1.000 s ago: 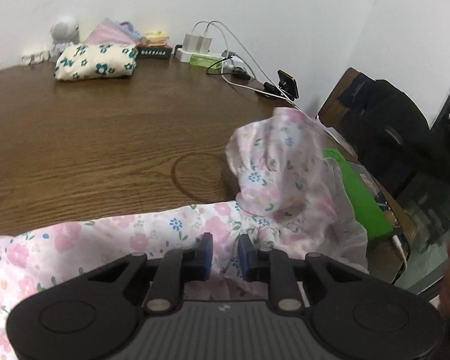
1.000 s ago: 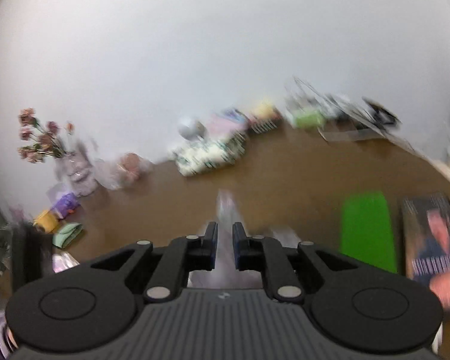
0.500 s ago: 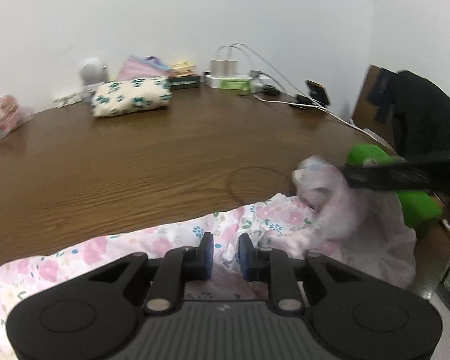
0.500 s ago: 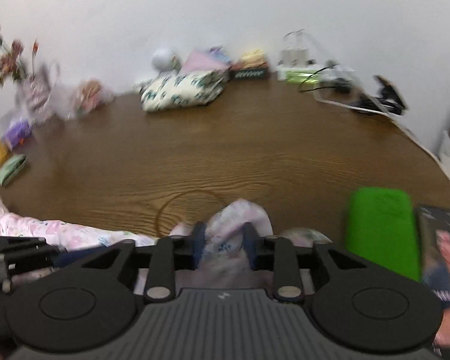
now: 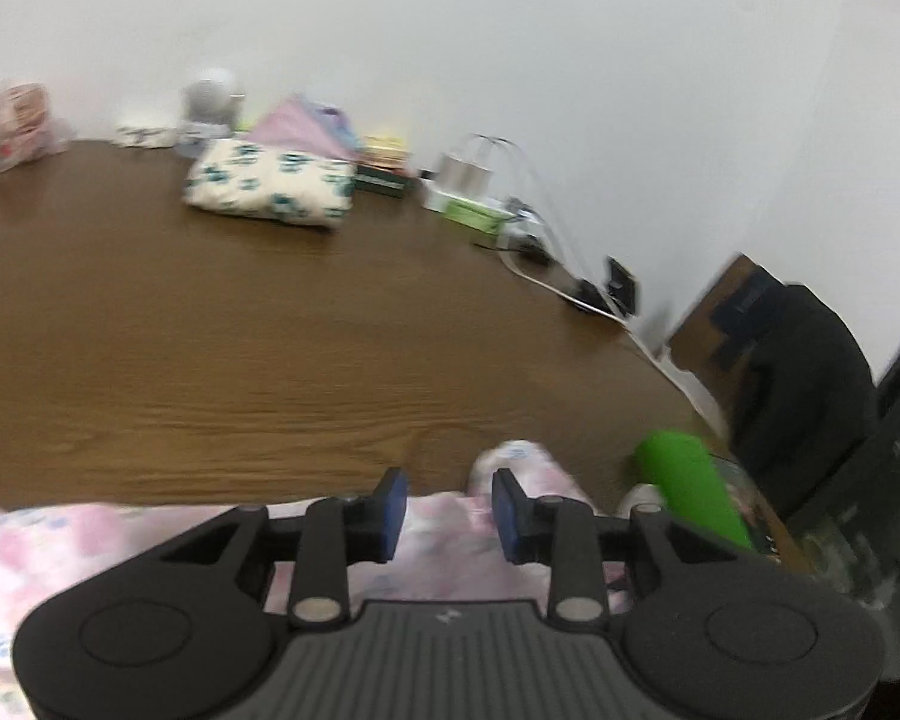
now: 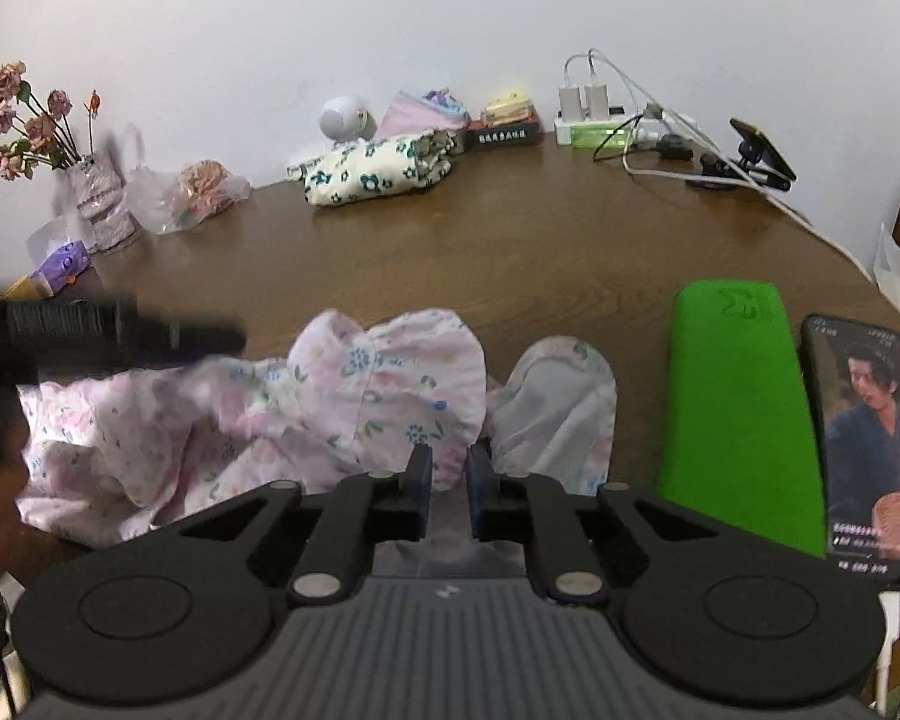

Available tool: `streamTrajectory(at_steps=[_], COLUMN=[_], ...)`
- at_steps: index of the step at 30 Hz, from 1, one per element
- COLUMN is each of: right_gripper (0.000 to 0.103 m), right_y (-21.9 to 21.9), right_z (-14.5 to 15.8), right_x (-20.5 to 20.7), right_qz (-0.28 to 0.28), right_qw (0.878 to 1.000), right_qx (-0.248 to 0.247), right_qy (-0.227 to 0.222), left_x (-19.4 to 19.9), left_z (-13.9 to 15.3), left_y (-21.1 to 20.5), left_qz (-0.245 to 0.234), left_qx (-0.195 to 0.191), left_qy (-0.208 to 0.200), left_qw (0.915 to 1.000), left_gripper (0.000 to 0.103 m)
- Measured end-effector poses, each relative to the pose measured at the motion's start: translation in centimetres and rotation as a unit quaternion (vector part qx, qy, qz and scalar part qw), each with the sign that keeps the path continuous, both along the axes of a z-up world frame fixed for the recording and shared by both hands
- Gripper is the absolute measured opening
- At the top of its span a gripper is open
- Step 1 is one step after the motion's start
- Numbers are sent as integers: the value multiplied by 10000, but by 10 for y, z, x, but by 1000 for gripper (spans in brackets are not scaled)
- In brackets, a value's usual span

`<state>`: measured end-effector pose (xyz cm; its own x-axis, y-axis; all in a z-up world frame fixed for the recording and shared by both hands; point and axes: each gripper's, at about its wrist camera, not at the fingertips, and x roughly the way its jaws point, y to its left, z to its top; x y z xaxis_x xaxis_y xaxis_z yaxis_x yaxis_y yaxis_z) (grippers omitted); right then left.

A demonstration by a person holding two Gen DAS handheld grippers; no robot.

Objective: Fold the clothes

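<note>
A pink floral garment (image 6: 378, 384) lies crumpled on the brown wooden table (image 6: 510, 240) near its front edge, with a pale sleeve-like part (image 6: 552, 408) to its right. My right gripper (image 6: 450, 477) is shut, its tips pinching the garment's near edge. In the left wrist view, which is blurred, my left gripper (image 5: 447, 507) stands open above the same garment (image 5: 90, 546), with nothing held between its fingers. The left gripper also shows as a dark smear (image 6: 150, 333) over the garment's left part.
A green pad (image 6: 732, 396) and a phone (image 6: 870, 432) lie right of the garment. A folded floral cloth (image 6: 378, 171), chargers with cables (image 6: 630, 126), a flower vase (image 6: 96, 192) and a bag line the back. A chair with a dark jacket (image 5: 798, 372) stands at the right.
The garment came down from the air onto the table. My left gripper opened and let go of it. My right gripper opened half a second ago and has shut again on the near edge.
</note>
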<state>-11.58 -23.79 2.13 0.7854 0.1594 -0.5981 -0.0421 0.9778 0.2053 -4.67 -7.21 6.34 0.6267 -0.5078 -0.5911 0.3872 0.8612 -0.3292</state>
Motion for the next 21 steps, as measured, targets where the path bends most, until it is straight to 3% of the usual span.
streamTrajectory(at_steps=[2,4,5,6,8,16,19,21], right_gripper=[16,41,66,78,79,75,57,35], right_y=[-3,-6,-7,-9,-12,8,23,31], right_z=[5,10,12,15,19,-7,-13,-15], right_x=[-6,-11,-14,-17,-23,12,15,14], right_qz=[-84,-168,-210,-251,-335,-591,-488,-424], right_qw=[9998,9991,9986,9980,9964,9981,9979,9973], right_qx=[25,49,61,74,98,-128,-418,-593], right_qy=[-193,-386,-483,-579,-772,-61,-45,-62], left_x=[-2,-5,-6,-7,-10,-16,-23,-31], left_z=[-6,-16,-20,-23,-29,-31,-20,-6], left_y=[-18,-31,-33,-33,-29,-3,11,27], left_qz=[-213,-347,-369,-372,-322,-73,-14,86], left_qx=[247,471,488,504,507,75,60,103], left_qy=[1,66,103,124,102,166,105,-167], left_qw=[9995,9983,9981,9980,9981,9998,9999,9998], left_gripper=[28,27,27,27,27,27,28,32])
